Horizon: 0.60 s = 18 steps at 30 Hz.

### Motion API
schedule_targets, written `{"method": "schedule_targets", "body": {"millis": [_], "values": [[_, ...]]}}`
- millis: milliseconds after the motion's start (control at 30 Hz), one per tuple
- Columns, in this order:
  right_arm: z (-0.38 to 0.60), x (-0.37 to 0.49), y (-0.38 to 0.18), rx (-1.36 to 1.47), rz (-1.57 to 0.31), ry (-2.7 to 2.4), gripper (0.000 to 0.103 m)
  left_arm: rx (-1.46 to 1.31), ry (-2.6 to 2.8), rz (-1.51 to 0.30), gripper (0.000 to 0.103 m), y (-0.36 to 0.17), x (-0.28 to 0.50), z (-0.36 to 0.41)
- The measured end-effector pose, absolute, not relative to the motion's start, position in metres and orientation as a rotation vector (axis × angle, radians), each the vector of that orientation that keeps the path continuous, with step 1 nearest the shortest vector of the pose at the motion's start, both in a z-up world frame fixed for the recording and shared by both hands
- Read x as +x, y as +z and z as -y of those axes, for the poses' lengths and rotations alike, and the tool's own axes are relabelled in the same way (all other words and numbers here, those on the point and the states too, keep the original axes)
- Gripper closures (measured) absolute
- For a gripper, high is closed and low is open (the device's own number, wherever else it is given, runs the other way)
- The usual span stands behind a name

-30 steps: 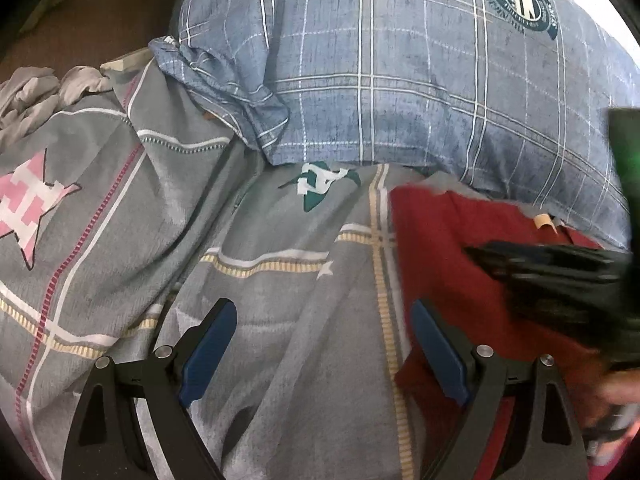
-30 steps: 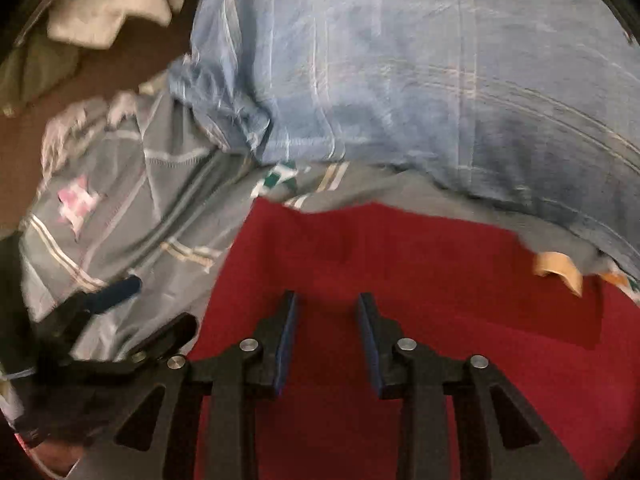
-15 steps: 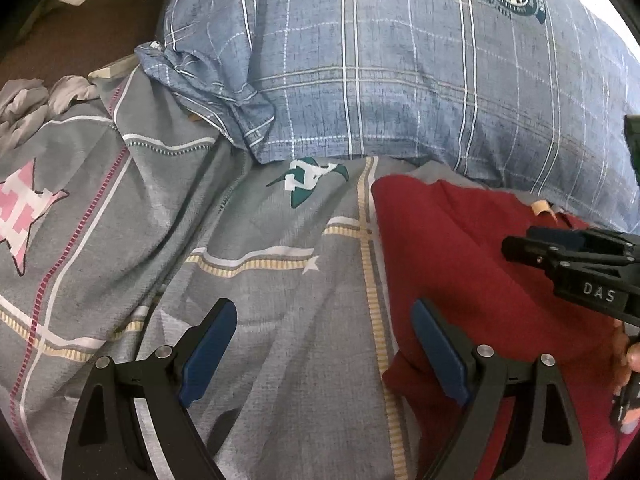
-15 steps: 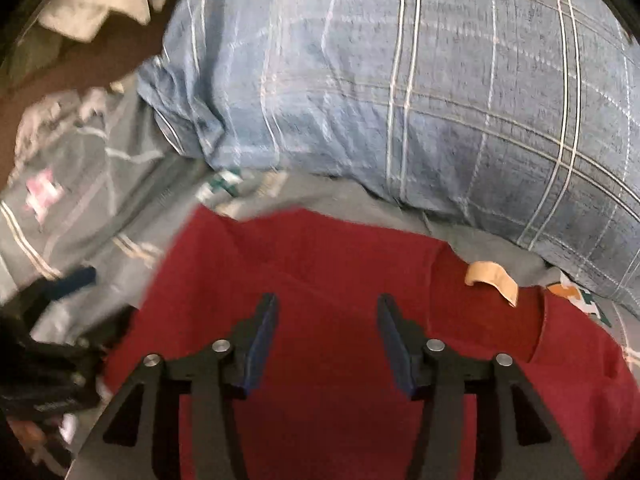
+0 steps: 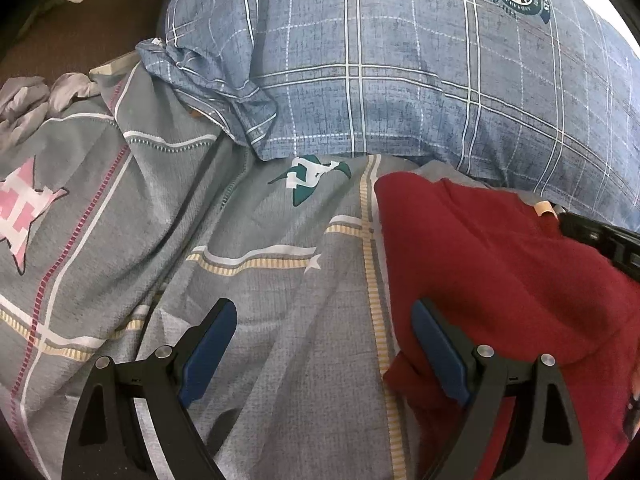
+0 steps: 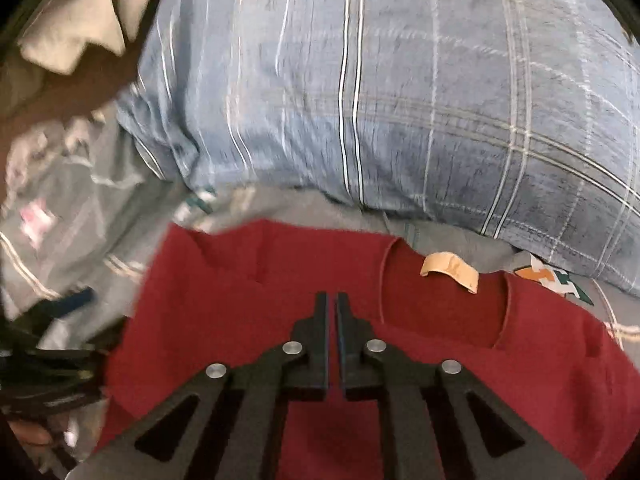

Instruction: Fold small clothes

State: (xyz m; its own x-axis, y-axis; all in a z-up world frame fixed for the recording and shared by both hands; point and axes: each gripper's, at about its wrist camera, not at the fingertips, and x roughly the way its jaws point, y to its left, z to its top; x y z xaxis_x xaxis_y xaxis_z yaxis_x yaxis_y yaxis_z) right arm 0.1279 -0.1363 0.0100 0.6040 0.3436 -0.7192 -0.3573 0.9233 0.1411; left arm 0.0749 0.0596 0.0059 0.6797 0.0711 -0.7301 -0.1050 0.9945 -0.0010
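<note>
Progress: your red shirt [image 6: 248,304] lies on the grey bedsheet [image 5: 260,280] below the blue pillow [image 5: 400,60], only partly folded.
Left gripper [image 5: 324,344]: spread wide, empty, straddling the shirt's edge.
Right gripper [image 6: 331,312]: just snapped closed over the shirt, near its collar tag [image 6: 450,269]; whether it pinches cloth, you cannot tell.

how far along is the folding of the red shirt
Early. Done: the red shirt lies spread on the grey bedsheet, collar tag up. In hand: the right gripper has just closed over it; whether it pinches cloth is unclear. The left gripper is open. Left: every fold.
</note>
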Motion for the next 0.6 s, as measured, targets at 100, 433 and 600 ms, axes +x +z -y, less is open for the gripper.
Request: {"method": "schedule_targets", "body": {"millis": [100,433,600], "values": [[0.149,0.108,0.019,-0.006,-0.813,0.416,0.064,-0.034,0.092,-0.814,0.013,0.007,0.073,-0.059],[0.192,0.065,0.002,0.012,-0.906,0.368,0.066,-0.004,0.082,-0.776,0.013,0.026,0.058,-0.047],[0.241,0.058,0.019,0.082,-0.858,0.253,0.057,0.007,0.072,-0.769,0.013,0.029,0.054,-0.04]]}}
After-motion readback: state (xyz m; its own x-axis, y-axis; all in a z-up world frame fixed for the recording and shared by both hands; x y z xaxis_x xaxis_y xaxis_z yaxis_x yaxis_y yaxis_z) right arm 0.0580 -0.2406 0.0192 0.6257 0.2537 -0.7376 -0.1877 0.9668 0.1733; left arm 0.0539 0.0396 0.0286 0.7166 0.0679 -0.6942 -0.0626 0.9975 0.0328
